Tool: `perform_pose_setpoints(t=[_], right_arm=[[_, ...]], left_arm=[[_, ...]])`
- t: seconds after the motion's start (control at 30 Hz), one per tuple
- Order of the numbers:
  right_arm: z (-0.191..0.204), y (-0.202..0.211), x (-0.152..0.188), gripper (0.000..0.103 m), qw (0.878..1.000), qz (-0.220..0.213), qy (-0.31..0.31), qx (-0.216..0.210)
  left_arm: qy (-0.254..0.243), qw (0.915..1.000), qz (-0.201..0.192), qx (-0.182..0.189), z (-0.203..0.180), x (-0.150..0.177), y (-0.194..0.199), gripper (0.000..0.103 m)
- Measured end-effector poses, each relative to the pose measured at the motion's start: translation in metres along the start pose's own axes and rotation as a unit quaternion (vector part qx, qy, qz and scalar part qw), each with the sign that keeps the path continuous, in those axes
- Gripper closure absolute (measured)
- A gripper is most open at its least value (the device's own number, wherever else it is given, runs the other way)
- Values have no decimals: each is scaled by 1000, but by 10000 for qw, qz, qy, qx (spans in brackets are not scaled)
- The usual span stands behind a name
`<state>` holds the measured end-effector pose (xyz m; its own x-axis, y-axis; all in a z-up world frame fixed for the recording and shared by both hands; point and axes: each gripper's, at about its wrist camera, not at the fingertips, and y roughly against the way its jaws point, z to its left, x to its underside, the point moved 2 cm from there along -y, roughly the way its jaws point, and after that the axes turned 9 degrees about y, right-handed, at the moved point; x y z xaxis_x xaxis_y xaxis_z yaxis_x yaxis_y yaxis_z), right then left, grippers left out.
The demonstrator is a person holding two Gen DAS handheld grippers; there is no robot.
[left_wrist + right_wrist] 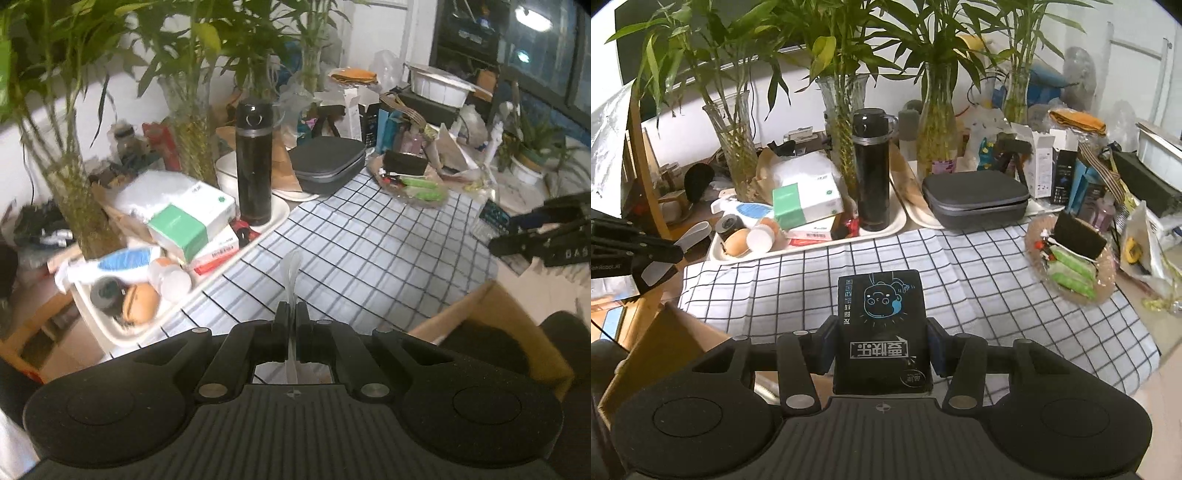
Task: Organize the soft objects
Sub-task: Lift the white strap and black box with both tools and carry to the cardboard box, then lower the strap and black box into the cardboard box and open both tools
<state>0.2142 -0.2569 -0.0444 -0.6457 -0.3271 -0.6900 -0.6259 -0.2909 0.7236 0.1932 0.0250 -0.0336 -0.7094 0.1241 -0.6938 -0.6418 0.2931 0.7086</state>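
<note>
The left gripper (291, 314) is pinching its two fingers together on a thin translucent white plastic strip (292, 273), which is sticking up and forward past the fingertips; the right wrist view catches this same gripper (659, 264) at its left edge, with a pale flap (652, 276) showing between the jaws. The right gripper (882, 334) is clamping a black soft packet with a blue cartoon face (882, 328) between its two blue-padded fingers (827, 343), the packet standing upright above the white cloth with a black grid (979, 266). Only the right wrist view is showing the packet's print; in the left wrist view the right gripper (517, 240) is appearing at the right edge, the packet just a dark sliver (493, 217) beside it.

Further out, one black insulated flask (870, 170) is standing on a cream tray (886, 230), with one green-and-white box (807, 203) beside it. One grey zipped case (975, 201) is sitting behind the cloth. The right wrist view is counting four glass vases of bamboo (733, 147); the left wrist view is giving a blurred look at fewer. One clear dish of green wrapped sweets (1071, 269) is resting at the cloth's right edge. A brown cardboard box (665, 354) is sitting below the left gripper.
</note>
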Motion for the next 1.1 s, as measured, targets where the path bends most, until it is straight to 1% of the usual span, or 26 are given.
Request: perform_pose_setpoints(t=[0.07, 0.17, 0.27, 0.47, 0.6, 0.8, 0.93, 1.1], right_arm=[[6, 7, 2, 51, 10000, 53, 12, -34], [15, 18, 6, 51, 9998, 107, 65, -149], [23, 29, 11, 51, 9997, 123, 122, -190], [36, 48, 21, 51, 9990, 91, 189, -398], [41, 58, 26, 51, 9988, 59, 218, -428], [46, 66, 32, 51, 9987, 4, 207, -474], [49, 65, 33, 51, 9984, 25, 215, -521], [55, 63, 27, 51, 9977, 40, 338, -592]], left_arm=[[110, 9999, 41, 11, -3, 4, 7, 100], [91, 9999, 29, -37, -9, 10, 16, 100], [136, 9999, 45, 21, -14, 16, 24, 100], [199, 9997, 117, 59, -23, 28, 37, 100], [246, 9995, 163, 123, -30, 36, 42, 100], [381, 9988, 257, 168, -39, 46, 42, 100], [502, 9978, 392, 162, -42, 52, 36, 100], [656, 9968, 454, 41, -43, 55, 32, 100]])
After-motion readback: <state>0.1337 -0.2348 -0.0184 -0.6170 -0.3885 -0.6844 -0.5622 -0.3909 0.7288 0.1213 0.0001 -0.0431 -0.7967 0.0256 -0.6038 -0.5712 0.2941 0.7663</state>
